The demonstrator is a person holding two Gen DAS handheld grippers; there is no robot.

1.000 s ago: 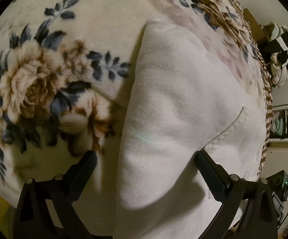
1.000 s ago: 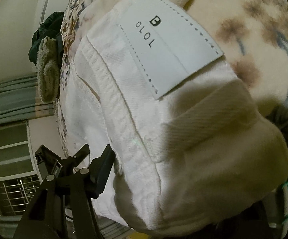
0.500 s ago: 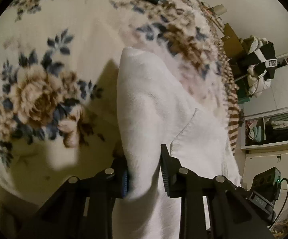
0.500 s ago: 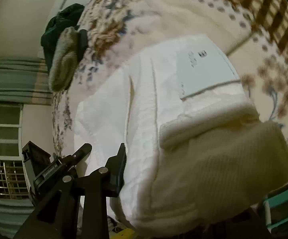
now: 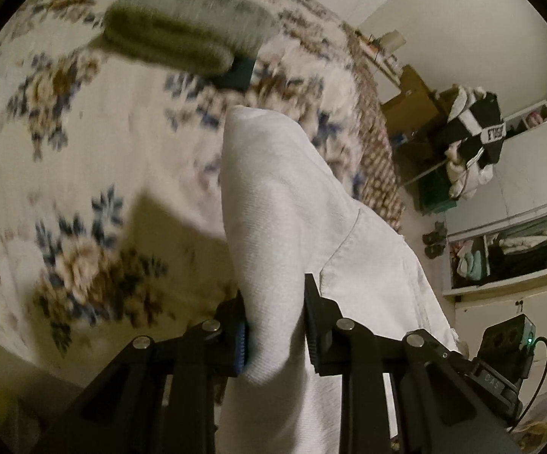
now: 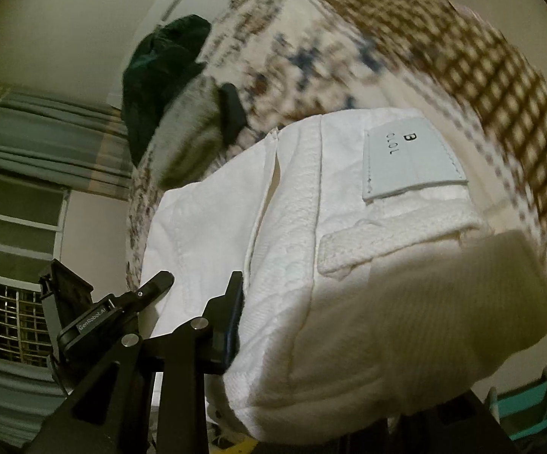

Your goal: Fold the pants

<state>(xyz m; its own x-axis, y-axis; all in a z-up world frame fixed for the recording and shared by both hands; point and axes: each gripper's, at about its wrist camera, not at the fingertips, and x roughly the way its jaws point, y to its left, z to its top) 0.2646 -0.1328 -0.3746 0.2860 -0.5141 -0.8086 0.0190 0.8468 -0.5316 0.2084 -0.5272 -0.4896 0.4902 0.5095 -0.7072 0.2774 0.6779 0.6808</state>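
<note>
— Fabric first: your left gripper (image 5: pixel 275 321) has its two fingers (image 5: pixel 313 325) closed almost together on a thick fold of the white pants (image 5: pixel 285 204). The cloth bulges out just below the pinch and rises beyond it to a rounded peak.

— And my right one?

— Your right gripper (image 6: pixel 311 325) is harder to read. One black finger (image 6: pixel 232 317) presses flat against the side of the pants (image 6: pixel 303 265) near the waistband; the other finger is hidden under the bunched cloth, so you appear to be gripping the pants, though I cannot see the far side of the pinch.

— Where do the pants sit?

— In the left view they hang from your grip and stand up off the flowered blanket (image 5: pixel 69 174), casting a shadow onto it. In the right view the waistband faces the camera, with a belt loop (image 6: pixel 394 246) lying across it and a pale label (image 6: pixel 409 162) reading "B OLOL" stitched above it.

— What lies beyond?

— A grey-green folded garment (image 5: pixel 182 34) rests on the blanket past the peak of the pants, blurred. Off the bed's far edge you have shelves (image 5: pixel 519 249) holding clothes, and a black and white heap of clothing (image 5: pixel 474 147) above them. The right view shows a dark green bundle (image 6: pixel 160 72) at the bed's edge, with curtains (image 6: pixel 42 140) and a barred window (image 6: pixel 5 317) behind.
</note>
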